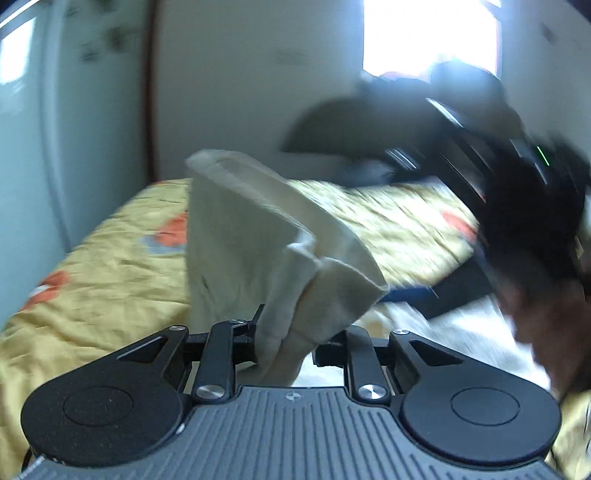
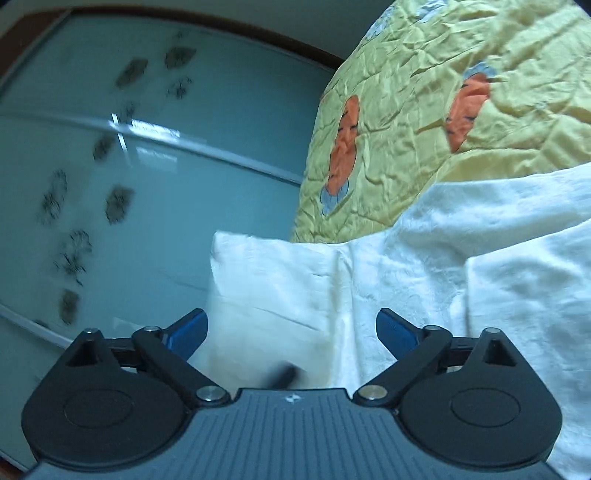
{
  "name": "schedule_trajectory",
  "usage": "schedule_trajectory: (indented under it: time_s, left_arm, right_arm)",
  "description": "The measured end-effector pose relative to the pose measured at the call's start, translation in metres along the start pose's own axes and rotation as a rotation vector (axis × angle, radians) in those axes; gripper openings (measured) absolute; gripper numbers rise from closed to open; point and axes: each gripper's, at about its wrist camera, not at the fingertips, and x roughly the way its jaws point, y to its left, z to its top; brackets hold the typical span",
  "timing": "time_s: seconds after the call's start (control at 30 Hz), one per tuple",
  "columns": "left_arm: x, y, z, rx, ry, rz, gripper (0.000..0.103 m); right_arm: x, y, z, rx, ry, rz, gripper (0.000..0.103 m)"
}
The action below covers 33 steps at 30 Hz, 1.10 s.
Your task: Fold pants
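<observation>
The pants are cream-white cloth. In the left wrist view my left gripper (image 1: 286, 339) is shut on a bunched edge of the pants (image 1: 251, 240) and holds it lifted above the yellow bedspread (image 1: 96, 280). In the right wrist view my right gripper (image 2: 291, 332) is open, its blue fingers (image 2: 397, 332) spread on either side of the pants (image 2: 424, 266), which lie over the bed's edge. Whether the fingers touch the cloth is unclear. A small dark object (image 2: 282, 374) shows blurred just in front of the gripper body.
The yellow quilted bedspread (image 2: 406, 129) has orange figures printed on it. A frosted teal sliding door (image 2: 147, 177) stands beside the bed. A person's dark-haired head (image 1: 532, 229) and dark blurred shapes fill the right of the left wrist view. A bright window (image 1: 428, 33) is behind.
</observation>
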Motion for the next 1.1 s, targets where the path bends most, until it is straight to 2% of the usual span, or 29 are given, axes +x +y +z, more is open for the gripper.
schedule_trajectory:
  time_s: [0.07, 0.13, 0.17, 0.27, 0.33, 0.37, 0.4, 0.43, 0.47, 0.57, 0.6, 0.7, 0.87, 1.0, 1.1]
  left_arm:
    - [0.010, -0.018, -0.009, 0.030, 0.026, -0.032, 0.020]
    - [0.017, -0.027, -0.012, 0.036, 0.040, -0.049, 0.020]
    - [0.018, -0.029, -0.014, 0.039, 0.045, -0.052, 0.020]
    - [0.022, -0.035, -0.017, 0.076, 0.045, -0.042, 0.020]
    - [0.022, -0.040, -0.021, 0.107, 0.053, -0.033, 0.020]
    - [0.021, -0.039, -0.022, 0.105, 0.049, -0.027, 0.030]
    - [0.018, -0.036, -0.021, 0.095, 0.037, -0.017, 0.037]
    - [0.013, -0.037, -0.021, 0.079, 0.034, -0.020, 0.037]
    - [0.009, -0.032, -0.021, 0.061, 0.036, -0.030, 0.042]
    - [-0.022, -0.021, -0.024, 0.008, 0.018, -0.080, 0.075]
    - [-0.034, -0.016, -0.024, -0.010, 0.002, -0.096, 0.079]
    - [-0.061, -0.003, -0.023, -0.065, -0.027, -0.128, 0.083]
    - [-0.081, 0.011, -0.007, -0.153, -0.060, -0.101, 0.084]
    - [-0.076, 0.013, 0.004, -0.226, -0.055, -0.137, 0.089]
    - [-0.065, -0.003, 0.007, -0.198, -0.030, -0.201, 0.089]
  right_arm:
    - [0.004, -0.004, 0.004, -0.025, 0.024, -0.028, 0.099]
    - [0.009, -0.010, 0.006, -0.041, 0.063, -0.137, 0.101]
    - [0.010, -0.013, 0.004, -0.033, 0.082, -0.155, 0.101]
    - [0.017, -0.019, -0.003, -0.033, 0.113, -0.136, 0.100]
    - [0.022, -0.018, -0.007, -0.073, 0.099, -0.185, 0.083]
    - [0.024, -0.018, -0.009, -0.095, 0.090, -0.230, 0.048]
    - [0.025, -0.019, -0.010, -0.110, 0.087, -0.254, 0.019]
    - [0.024, -0.023, -0.011, -0.103, 0.074, -0.213, 0.019]
    - [0.022, -0.022, -0.013, -0.107, 0.068, -0.203, 0.016]
    - [0.014, -0.013, -0.017, -0.152, 0.059, -0.177, 0.014]
    - [0.010, -0.010, -0.017, -0.162, 0.059, -0.164, 0.014]
    - [-0.004, 0.001, -0.009, -0.183, 0.052, -0.132, 0.014]
    - [-0.064, 0.027, 0.011, -0.274, 0.024, -0.139, 0.014]
    - [-0.129, 0.030, 0.025, -0.342, 0.018, -0.258, 0.014]
    - [-0.167, 0.011, 0.032, -0.334, 0.019, -0.353, 0.014]
